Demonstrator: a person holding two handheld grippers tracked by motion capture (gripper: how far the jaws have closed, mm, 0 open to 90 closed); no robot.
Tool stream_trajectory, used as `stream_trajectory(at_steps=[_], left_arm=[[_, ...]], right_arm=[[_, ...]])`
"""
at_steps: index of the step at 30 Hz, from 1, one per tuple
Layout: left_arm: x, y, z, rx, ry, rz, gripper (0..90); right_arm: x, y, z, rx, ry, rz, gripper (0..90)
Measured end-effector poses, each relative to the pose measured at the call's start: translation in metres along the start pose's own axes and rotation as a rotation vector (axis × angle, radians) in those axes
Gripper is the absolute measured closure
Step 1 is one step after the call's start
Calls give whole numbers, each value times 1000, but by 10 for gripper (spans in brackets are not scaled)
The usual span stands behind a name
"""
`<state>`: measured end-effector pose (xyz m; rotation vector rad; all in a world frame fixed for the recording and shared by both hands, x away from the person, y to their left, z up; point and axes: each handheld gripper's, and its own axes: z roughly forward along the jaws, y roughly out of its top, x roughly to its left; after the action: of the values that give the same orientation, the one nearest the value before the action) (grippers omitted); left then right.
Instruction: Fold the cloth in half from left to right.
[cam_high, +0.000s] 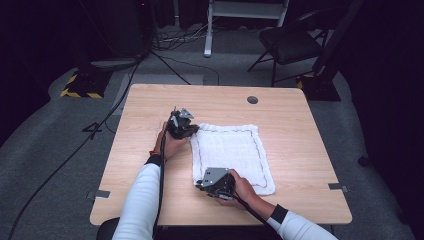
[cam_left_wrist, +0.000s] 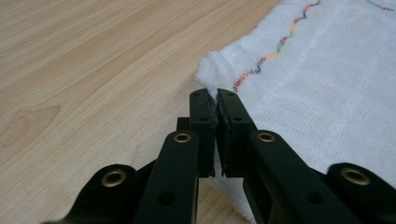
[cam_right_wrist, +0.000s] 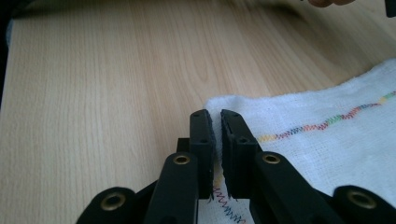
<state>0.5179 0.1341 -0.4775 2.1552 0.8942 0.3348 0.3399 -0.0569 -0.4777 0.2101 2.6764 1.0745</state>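
Left gripper view shows the left gripper (cam_left_wrist: 215, 100) fingers pinching the far-left corner of the white cloth (cam_high: 231, 155) lying flat mid-worktop (cam_high: 150, 120), while the right gripper (cam_right_wrist: 214, 119) nips the near-left edge so thinly it may slip free when lifted.

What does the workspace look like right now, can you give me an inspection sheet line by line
Surface: light wooden table, dark round spot near its far edge.
Job's things: white cloth with multicoloured zigzag stitching, lying flat.
Clutter: nothing seen.
Grippers: left tongs closed on the cloth's far left corner; right tongs closed on its near left corner.
Cables: one trails from each gripper along the forearms; more lie on the floor.
Surroundings: grey floor, folding chair, white stand, dark backdrop.
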Motion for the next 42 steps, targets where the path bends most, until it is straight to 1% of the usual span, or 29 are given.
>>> stream_trajectory(at_steps=[4,5,6,11,13,14,15,16,18,19,22,27,29,30,32,34,35,36,37,38,40,42], left_arm=[[3,1,-9,-12,15,-3,857],[3,1,-12,-13,14,-5,858],[4,1,-14,-18,19,0,858],[4,4,-22,-34,24,2,860],[2,7,-24,-47,26,1,861],[2,9,-24,-52,28,9,860],[1,11,-25,-54,20,5,860],[0,14,-25,-57,24,11,861],[-4,20,-24,-70,17,6,861],[-5,23,-24,-72,23,16,861],[-11,33,-21,-76,12,27,861],[-22,48,-14,-81,17,51,862],[-26,53,-10,-86,9,48,861],[-28,55,-8,-86,7,55,862],[-33,59,-3,-91,1,56,862],[-38,64,3,-89,2,67,862],[-40,66,5,-89,-2,64,862],[-43,68,8,-90,-3,69,862],[-46,70,10,-89,-11,70,862],[-49,73,14,-89,-10,76,862],[-53,76,18,-86,-8,83,862],[-58,80,23,-86,-19,86,861]], right_arm=[[1,7,-3,-23,-11,-6,841],[0,8,-3,-25,-12,-5,842],[0,9,-5,-29,-15,-6,843],[-2,14,-14,-54,-34,-8,844],[-4,13,-19,-61,-39,-4,845],[-5,13,-22,-62,-41,0,845],[-5,12,-25,-64,-45,4,845],[-7,11,-28,-67,-48,4,845],[-9,9,-35,-69,-54,13,846],[-10,7,-38,-74,-58,18,846],[-14,2,-48,-87,-68,38,846],[-19,-8,-63,-100,-90,61,847],[-21,-13,-70,-107,-99,74,847],[-22,-15,-73,-109,-106,80,847],[-24,-21,-81,-112,-120,86,847],[-25,-26,-87,-112,-128,96,847],[-26,-29,-91,-113,-134,103,847],[-27,-31,-94,-114,-138,106,848],[-28,-34,-97,-117,-141,112,848],[-28,-36,-100,-118,-145,119,848],[-29,-42,-105,-118,-153,130,848],[-29,-47,-111,-118,-162,138,848]])
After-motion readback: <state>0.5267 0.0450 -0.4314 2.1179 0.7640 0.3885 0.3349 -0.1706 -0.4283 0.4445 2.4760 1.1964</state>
